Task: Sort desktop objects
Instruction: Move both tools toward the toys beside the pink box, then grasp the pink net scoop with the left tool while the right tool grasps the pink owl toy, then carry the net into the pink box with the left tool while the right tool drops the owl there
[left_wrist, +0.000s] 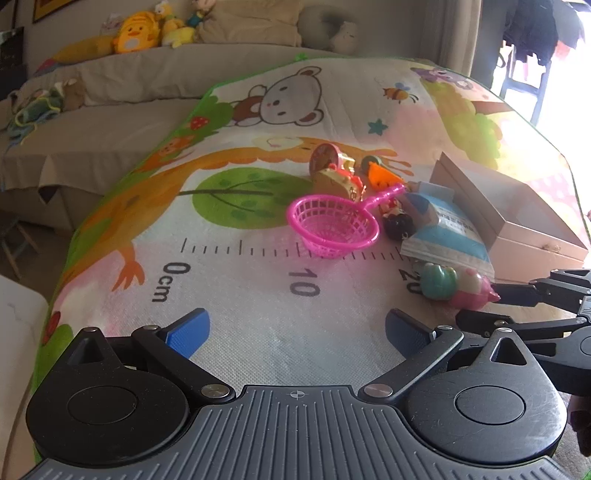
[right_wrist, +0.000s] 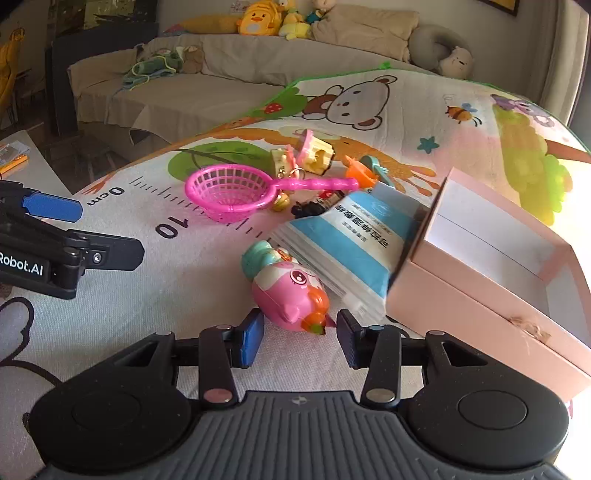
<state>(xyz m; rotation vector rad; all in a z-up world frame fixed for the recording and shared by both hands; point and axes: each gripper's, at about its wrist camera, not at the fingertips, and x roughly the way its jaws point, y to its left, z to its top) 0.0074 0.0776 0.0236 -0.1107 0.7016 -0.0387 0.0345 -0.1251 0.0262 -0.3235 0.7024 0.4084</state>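
Pink pig toy (right_wrist: 286, 291) lies between right tool's (right_wrist: 300, 341) fingertips.

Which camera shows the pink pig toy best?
The right wrist view: the pink pig toy lies close and whole, face visible, just ahead of the fingers. The left wrist view shows it smaller, off to the right.

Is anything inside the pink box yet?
No, the right wrist view shows the pink box with a bare white interior; the toys lie on the mat.
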